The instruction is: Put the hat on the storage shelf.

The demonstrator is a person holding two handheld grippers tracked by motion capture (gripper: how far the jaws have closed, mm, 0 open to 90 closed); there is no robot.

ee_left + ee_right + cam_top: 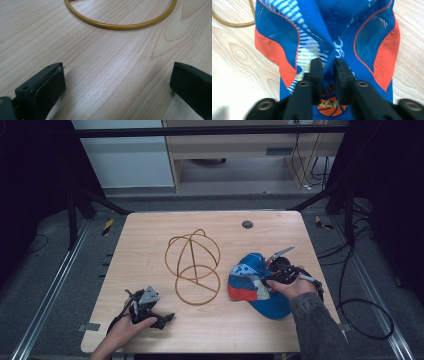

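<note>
Cap [329, 32]: one, blue and orange mesh, lying on the right side of the table [150, 227], under my right hand. My right gripper [329, 61] is clenched on a ridge of its fabric at the crown, near the basketball badge; the cloth is pinched up between the two pads, as the right gripper view shows plainly. My left gripper [117, 82] stands released, jaws wide apart and nothing between them, resting low over bare wood at the near left corner.

Beyond it, at mid-table, stands one wire frame [192, 265], gold, of hoops, with a ring flat on the table as its base. It is just beside the cap, apart from it as far as I can tell.

Risks, as I judge them: the grip takes a thin fold only, so the mesh could slip out on lifting, or the cap could hang lopsided and drag its brim. Carried left carelessly, the cap could snag a hoop and tip the light frame, since my left gripper is not steadying it.

Count: one cap, one frame, two grippers, one dark disc [247, 224] at the far edge.
</note>
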